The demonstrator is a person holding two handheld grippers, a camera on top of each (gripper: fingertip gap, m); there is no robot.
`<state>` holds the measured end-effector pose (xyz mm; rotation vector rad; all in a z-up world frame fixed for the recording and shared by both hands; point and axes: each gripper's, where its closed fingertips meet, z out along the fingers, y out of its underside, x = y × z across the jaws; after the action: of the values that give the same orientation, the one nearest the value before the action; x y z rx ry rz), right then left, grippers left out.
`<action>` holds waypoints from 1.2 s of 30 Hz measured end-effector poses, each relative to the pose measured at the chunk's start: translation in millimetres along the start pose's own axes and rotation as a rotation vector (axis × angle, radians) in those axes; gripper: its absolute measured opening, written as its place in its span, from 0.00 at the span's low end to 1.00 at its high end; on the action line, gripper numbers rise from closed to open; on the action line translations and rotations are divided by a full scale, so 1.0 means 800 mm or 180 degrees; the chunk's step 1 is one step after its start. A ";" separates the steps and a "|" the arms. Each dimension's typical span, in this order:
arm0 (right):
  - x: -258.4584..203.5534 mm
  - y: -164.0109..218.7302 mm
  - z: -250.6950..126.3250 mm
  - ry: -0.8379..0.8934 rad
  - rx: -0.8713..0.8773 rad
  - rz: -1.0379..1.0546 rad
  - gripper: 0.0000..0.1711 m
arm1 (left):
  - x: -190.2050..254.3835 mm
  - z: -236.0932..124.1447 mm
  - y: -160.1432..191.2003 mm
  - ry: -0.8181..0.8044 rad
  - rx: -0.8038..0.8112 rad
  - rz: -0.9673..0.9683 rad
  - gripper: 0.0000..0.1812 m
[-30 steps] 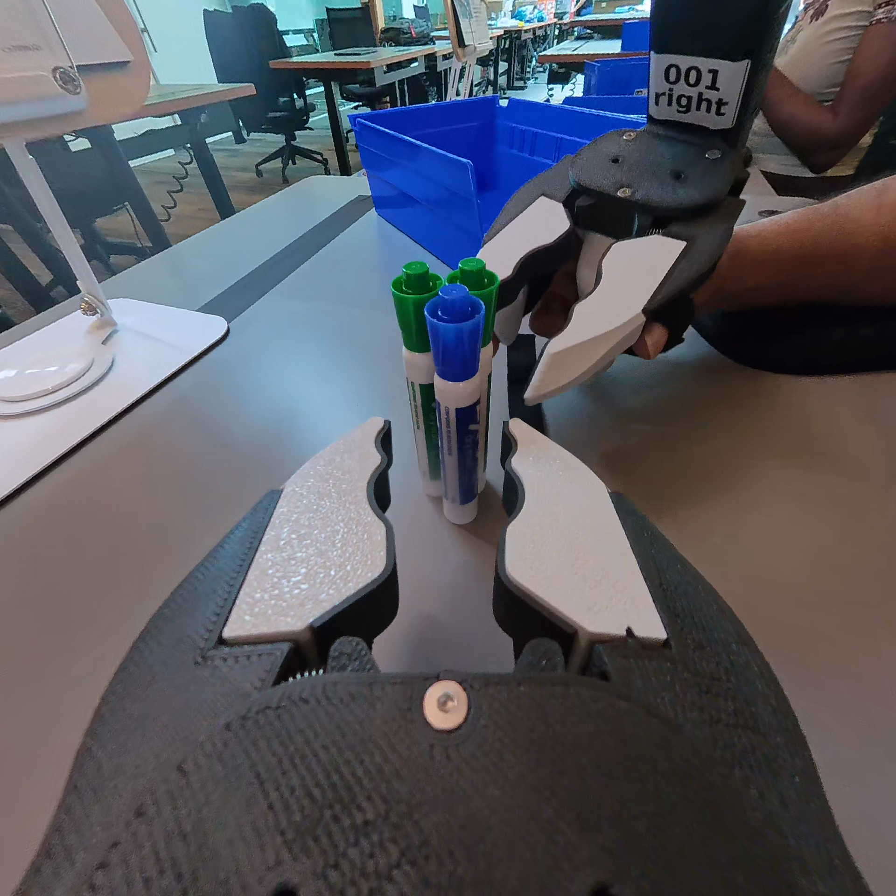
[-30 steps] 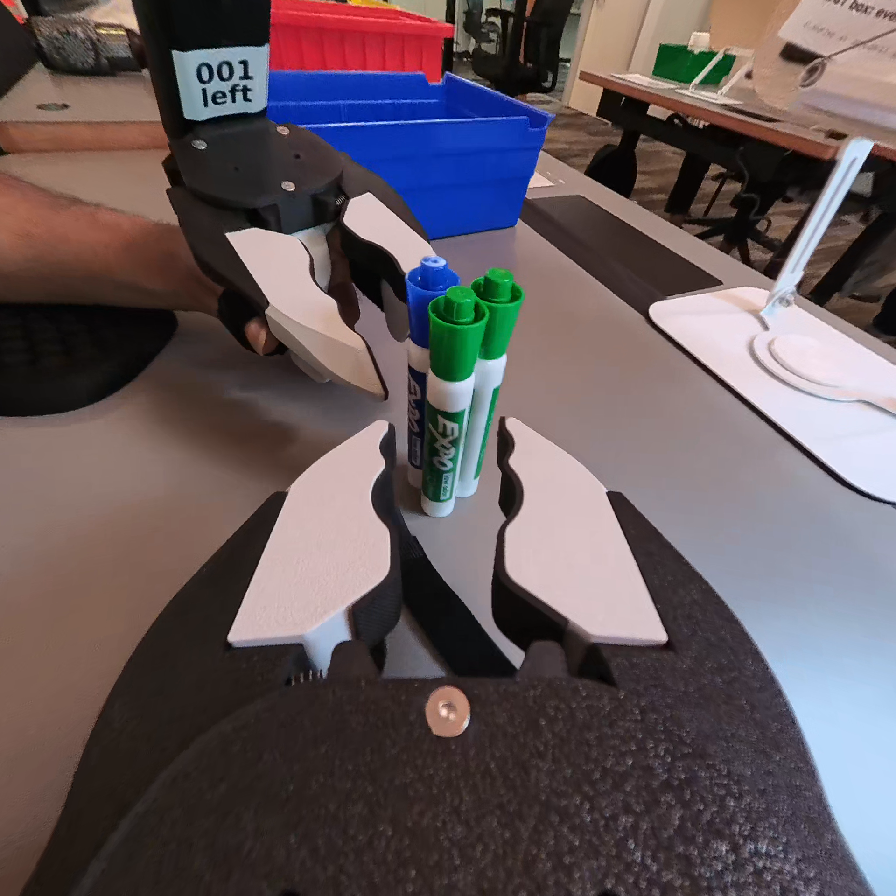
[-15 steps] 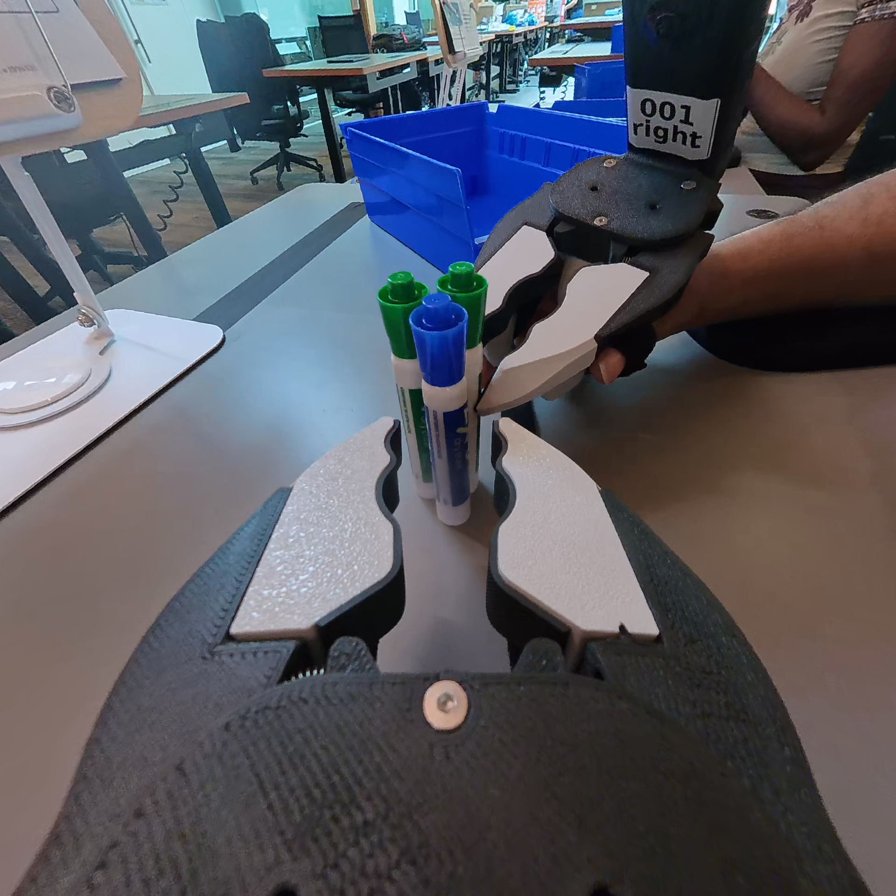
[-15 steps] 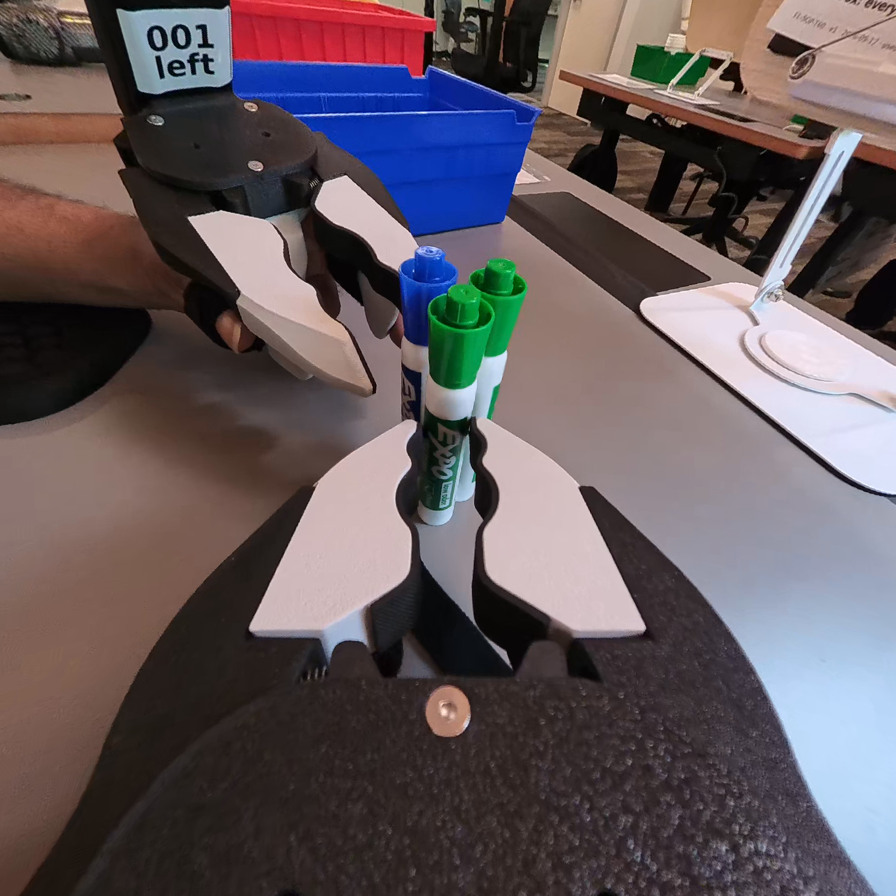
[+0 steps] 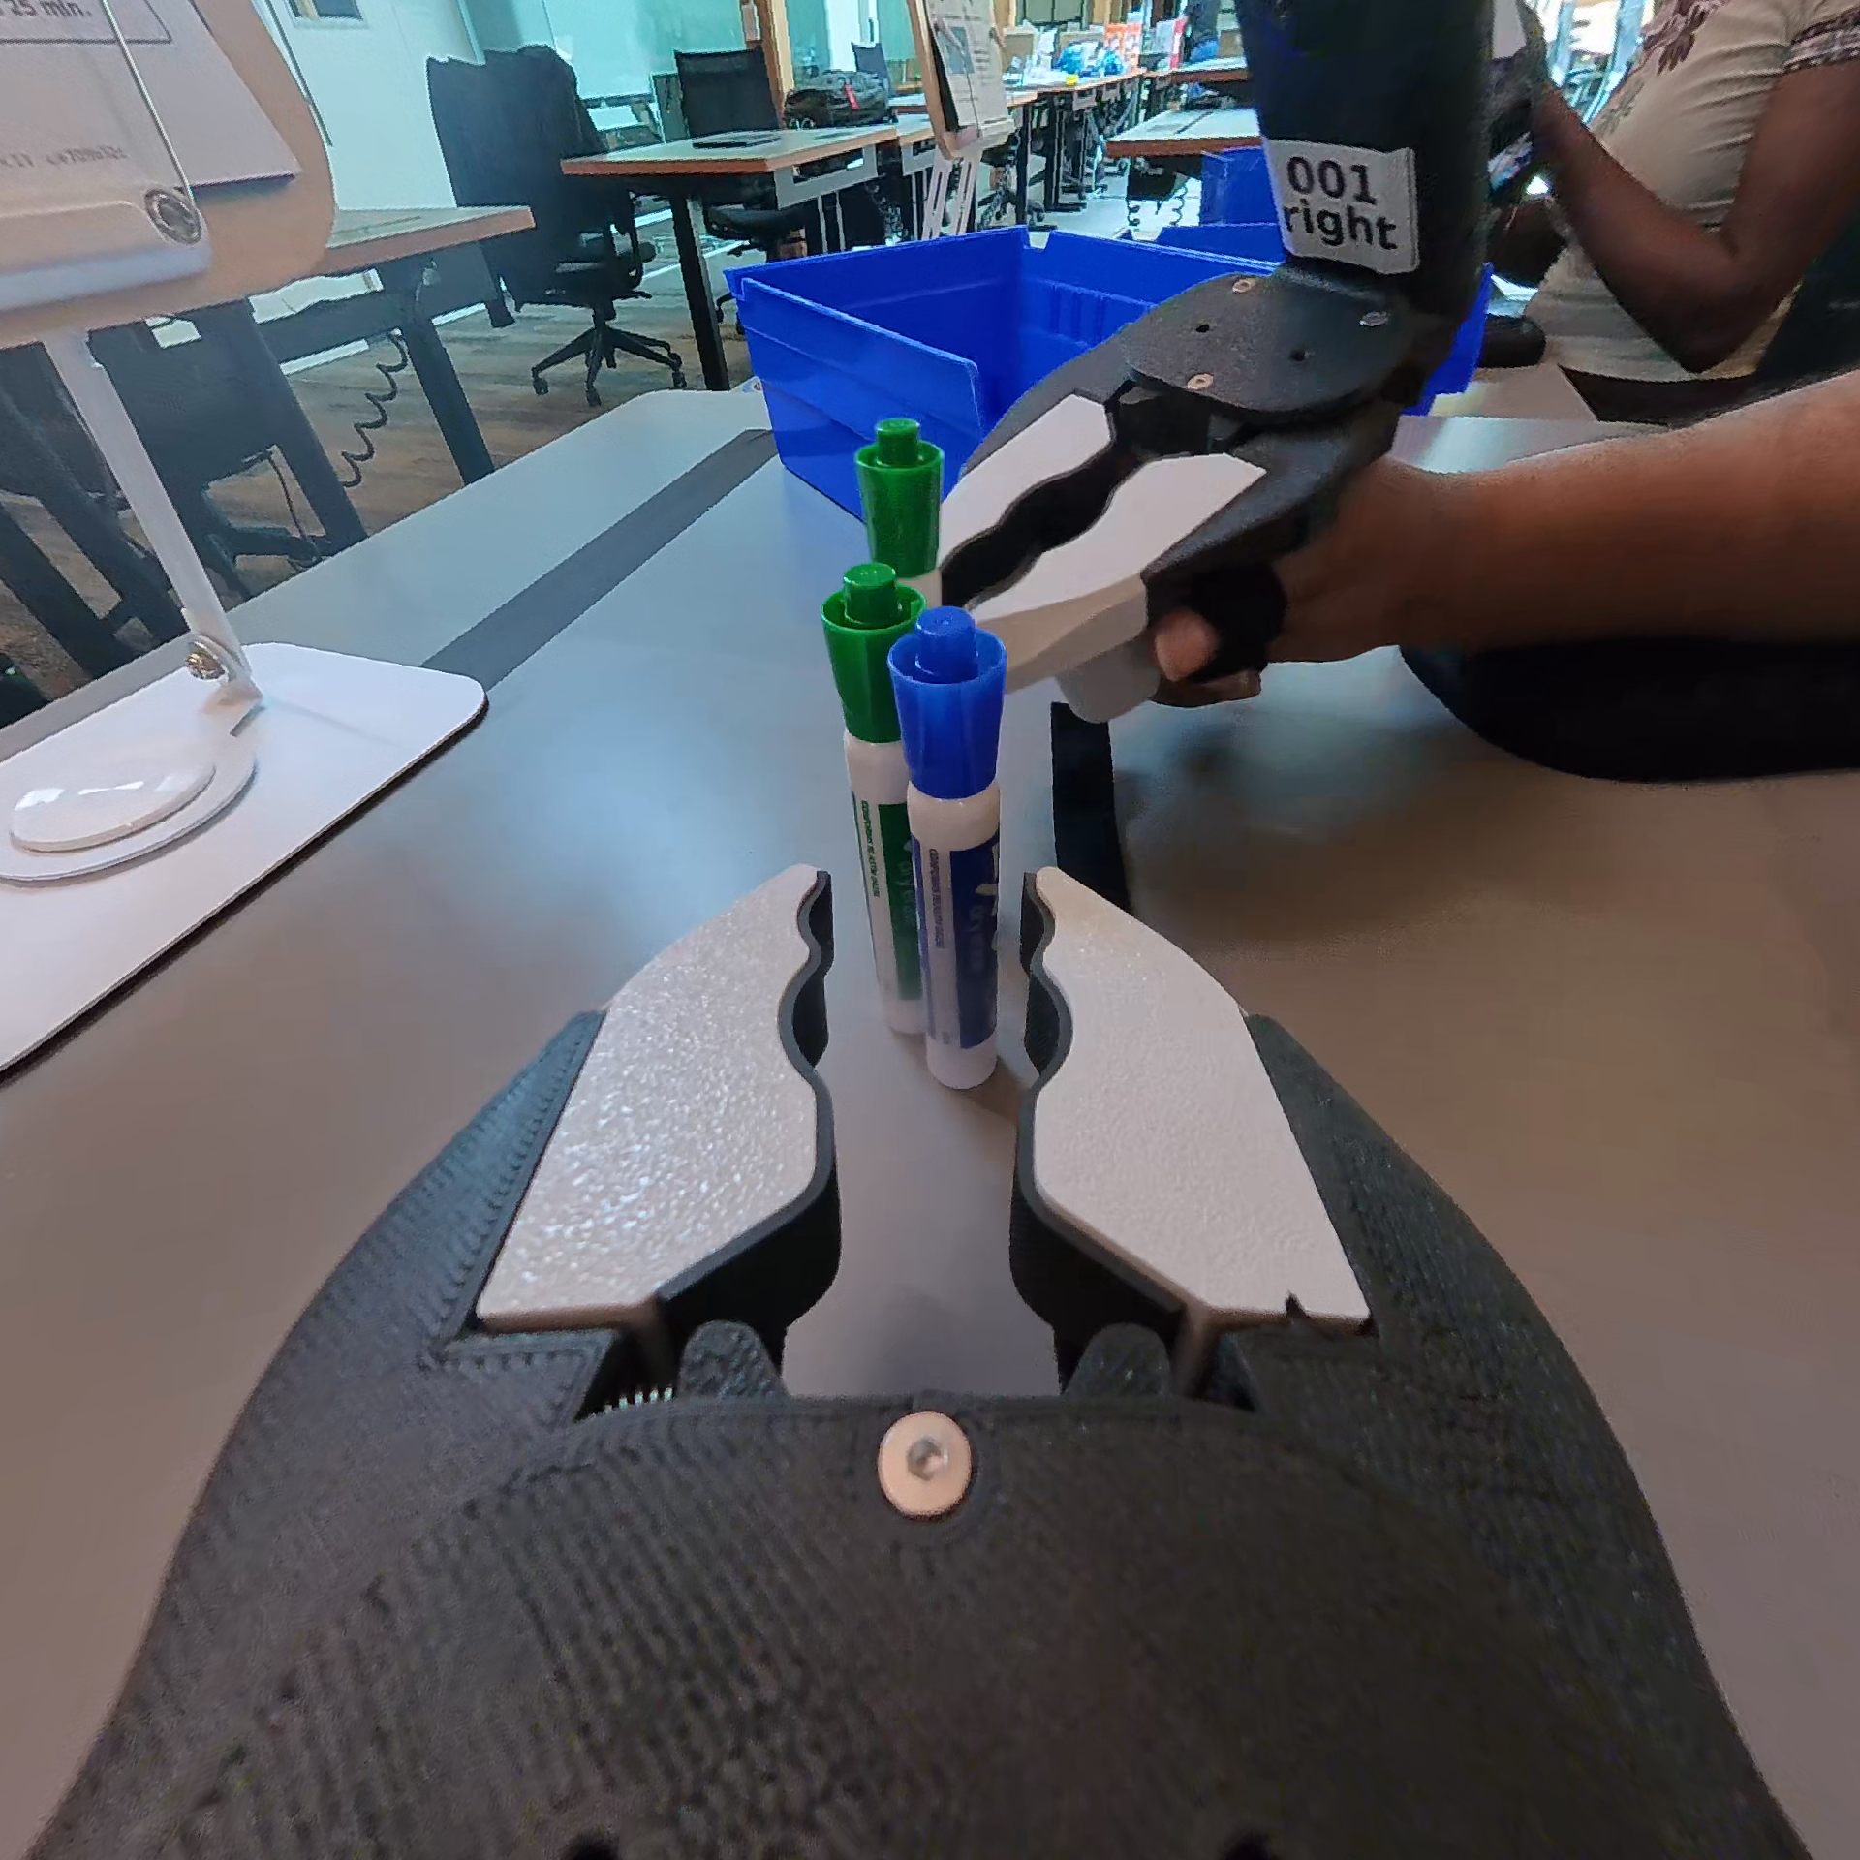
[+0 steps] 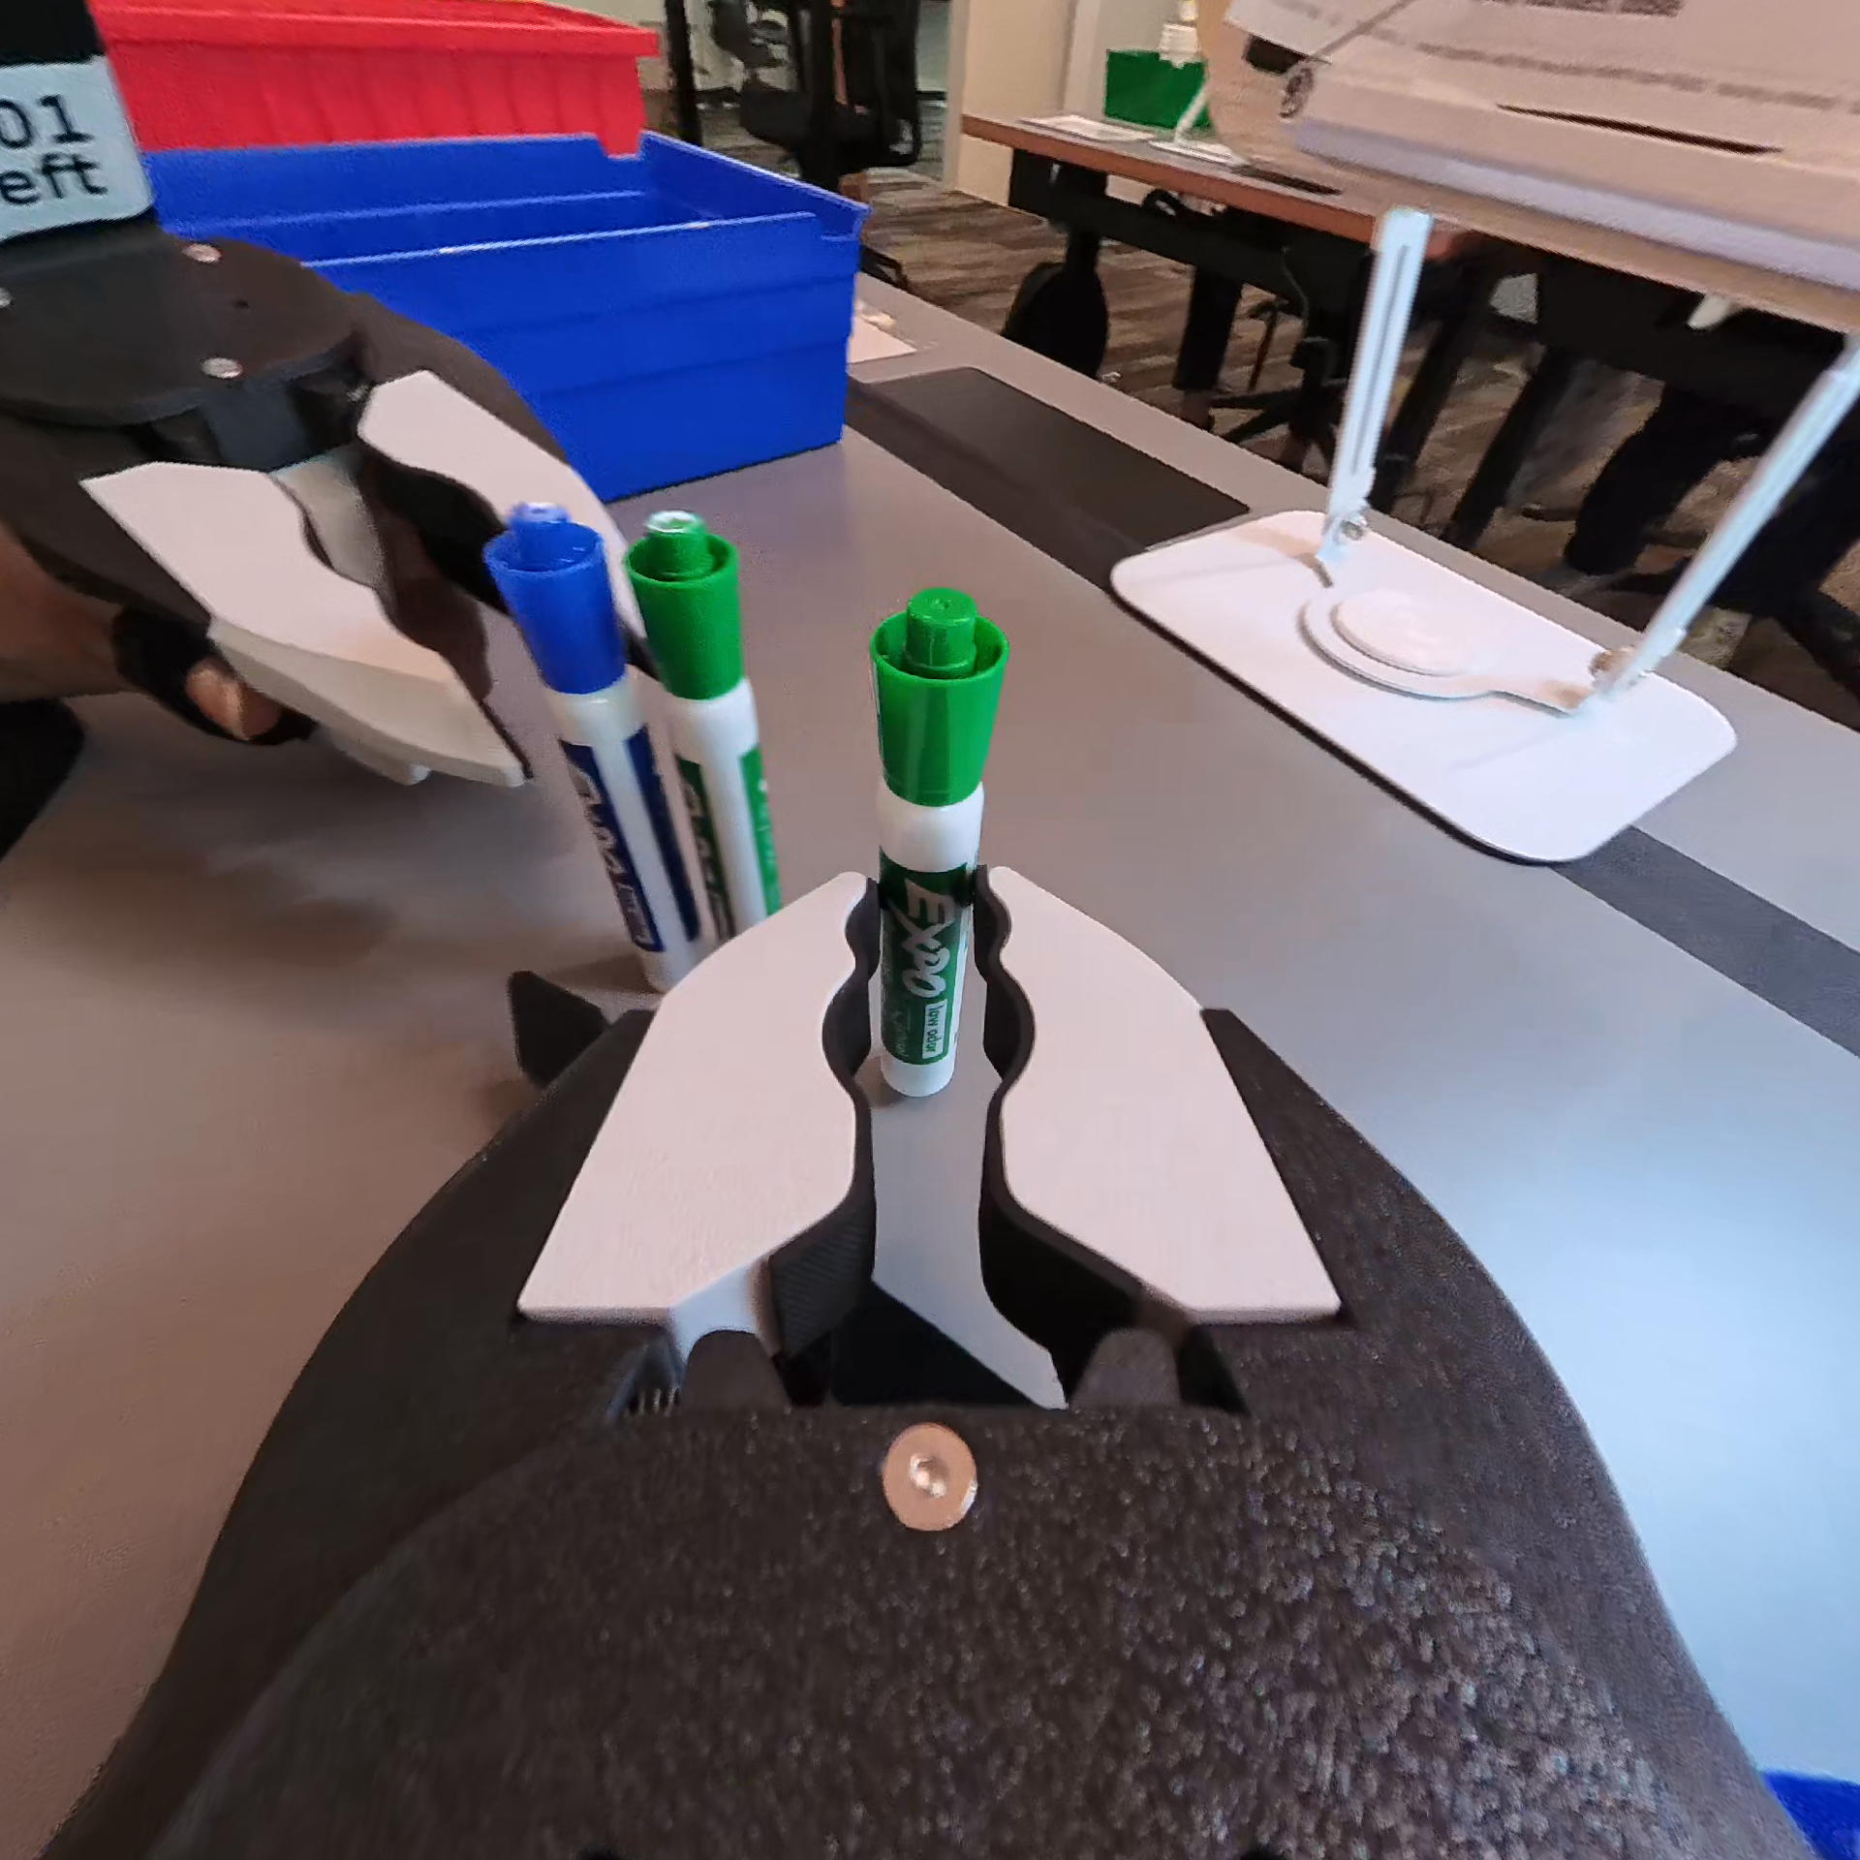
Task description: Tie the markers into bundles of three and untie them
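Three dry-erase markers stand upright on the grey table (image 6: 1308, 1006). The right gripper (image 6: 926, 966) is clamped on one green marker (image 6: 931, 805), held apart from the other two. The blue marker (image 5: 951, 805) and second green marker (image 5: 876, 765) stand touching, between the parted fingertips of the left gripper (image 5: 926, 966), which grips nothing. A blue bin (image 6: 604, 302) sits at the far side.

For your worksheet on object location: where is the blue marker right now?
The blue marker stands upright between the left gripper tips, beside a green marker.
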<state>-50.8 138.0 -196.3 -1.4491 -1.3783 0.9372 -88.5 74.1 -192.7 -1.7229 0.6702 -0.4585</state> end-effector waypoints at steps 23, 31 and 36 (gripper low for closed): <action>0.020 -0.053 -0.040 0.0279 0.0476 -0.0239 0.26 | -0.004 0.015 -0.017 0.0248 0.0208 -0.0152 0.27; 0.028 -0.055 -0.048 0.0338 0.0528 -0.0274 0.24 | 0.001 0.041 -0.031 0.0324 0.0307 -0.0041 0.29; 0.028 -0.060 -0.054 0.0263 0.0606 -0.0262 0.23 | 0.007 0.054 -0.033 0.0444 0.0303 -0.0004 0.29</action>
<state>-23.1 154.3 -136.3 -1.2647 -1.2436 0.9191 -52.1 106.6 -178.6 -1.6122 0.7353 -0.6064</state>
